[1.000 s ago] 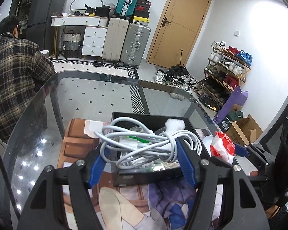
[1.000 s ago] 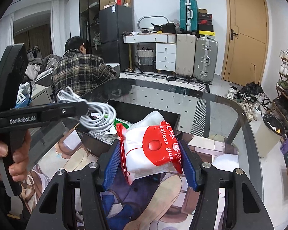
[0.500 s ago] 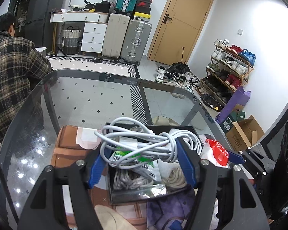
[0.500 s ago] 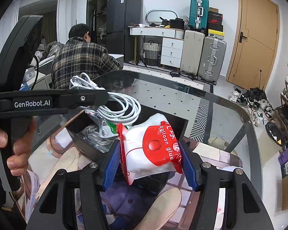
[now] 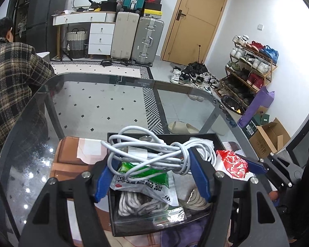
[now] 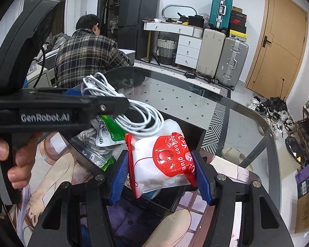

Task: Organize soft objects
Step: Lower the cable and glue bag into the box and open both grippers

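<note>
My left gripper [image 5: 152, 175] is shut on a coiled white cable [image 5: 154, 154] and holds it above a black box [image 5: 138, 228] on the glass table. The box holds a green-and-white packet [image 5: 146, 181] and coils of rope [image 5: 138, 205]. My right gripper [image 6: 160, 177] is shut on a red-and-white balloon glue bag [image 6: 164, 164], held over the box's right side [image 6: 195, 131]. The bag also shows in the left wrist view [image 5: 232, 162], and the cable in the right wrist view [image 6: 134, 113].
The box rests on a printed mat [image 6: 51, 168] on a round-cornered glass table [image 5: 92, 103]. A person in a plaid shirt [image 6: 86, 55] sits beyond the far left edge. Suitcases [image 5: 146, 39], a shoe rack [image 5: 249, 68] and a door stand behind.
Both grippers have moved forward and over the black box with their loads still held. The box's contents have come into view under the cable.
</note>
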`<action>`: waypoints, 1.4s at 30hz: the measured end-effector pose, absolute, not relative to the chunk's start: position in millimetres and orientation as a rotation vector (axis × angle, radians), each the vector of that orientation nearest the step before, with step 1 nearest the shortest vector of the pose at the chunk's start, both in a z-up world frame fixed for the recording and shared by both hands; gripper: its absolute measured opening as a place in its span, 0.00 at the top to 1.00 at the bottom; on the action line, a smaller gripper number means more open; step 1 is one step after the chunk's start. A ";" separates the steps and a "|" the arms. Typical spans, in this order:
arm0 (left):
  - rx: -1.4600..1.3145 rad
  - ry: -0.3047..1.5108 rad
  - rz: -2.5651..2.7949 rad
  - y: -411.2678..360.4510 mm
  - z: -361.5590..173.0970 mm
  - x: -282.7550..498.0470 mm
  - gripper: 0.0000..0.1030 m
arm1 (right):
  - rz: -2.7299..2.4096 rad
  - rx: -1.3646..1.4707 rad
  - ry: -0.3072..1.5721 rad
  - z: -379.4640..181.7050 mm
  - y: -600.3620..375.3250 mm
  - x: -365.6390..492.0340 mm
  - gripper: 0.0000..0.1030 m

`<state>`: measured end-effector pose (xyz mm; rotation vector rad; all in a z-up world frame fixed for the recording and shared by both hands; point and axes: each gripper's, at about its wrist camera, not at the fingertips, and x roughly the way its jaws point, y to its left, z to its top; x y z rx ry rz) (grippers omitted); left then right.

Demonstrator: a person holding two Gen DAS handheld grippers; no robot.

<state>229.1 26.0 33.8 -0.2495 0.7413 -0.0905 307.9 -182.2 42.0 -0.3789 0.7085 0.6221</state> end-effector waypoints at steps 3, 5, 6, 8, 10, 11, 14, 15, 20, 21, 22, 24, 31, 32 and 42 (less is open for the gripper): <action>-0.250 0.753 -0.087 26.0 30.4 233.9 0.34 | 0.628 -0.395 0.706 40.3 -180.3 307.3 0.42; -0.250 0.757 -0.086 26.4 27.8 234.2 0.34 | 0.636 -0.398 0.712 39.2 -178.7 307.9 0.42; -0.249 0.760 -0.086 25.9 26.9 234.8 0.34 | 0.639 -0.402 0.715 38.6 -176.6 309.0 0.42; -0.246 0.759 -0.086 25.4 25.2 235.5 0.34 | 0.640 -0.404 0.716 37.8 -175.0 310.5 0.42; -0.241 0.760 -0.084 23.6 25.1 236.7 0.34 | 0.642 -0.404 0.720 37.5 -174.3 312.3 0.42; -0.238 0.759 -0.083 23.3 24.7 236.4 0.34 | 0.643 -0.404 0.721 37.9 -176.5 311.6 0.42; -0.234 0.757 -0.085 22.9 23.9 235.6 0.34 | 0.647 -0.407 0.723 38.2 -176.7 312.0 0.42; -0.234 0.758 -0.086 22.8 23.8 235.6 0.34 | 0.647 -0.408 0.724 38.5 -177.2 311.8 0.42; -0.242 0.761 -0.087 22.1 23.6 233.9 0.34 | 0.636 -0.410 0.708 40.6 -177.8 309.2 0.28; -0.245 0.760 -0.088 22.7 24.1 233.1 0.34 | 0.625 -0.411 0.700 41.7 -179.0 307.4 0.20; -0.250 0.759 -0.091 22.9 24.2 232.3 0.34 | 0.623 -0.408 0.693 43.2 -181.6 305.9 0.18; -0.256 0.762 -0.095 25.3 24.8 230.6 0.34 | 0.628 -0.400 0.691 44.4 -185.7 302.3 0.18; -0.227 0.758 -0.096 21.9 24.0 225.7 0.35 | 0.589 -0.393 0.691 48.1 -198.4 290.5 0.18; -0.223 0.759 -0.095 19.7 24.4 224.6 0.34 | 0.586 -0.390 0.691 48.5 -200.1 288.7 0.18; -0.147 0.740 -0.106 11.7 38.1 205.9 0.08 | 0.572 -0.353 0.674 57.2 -204.5 271.3 0.18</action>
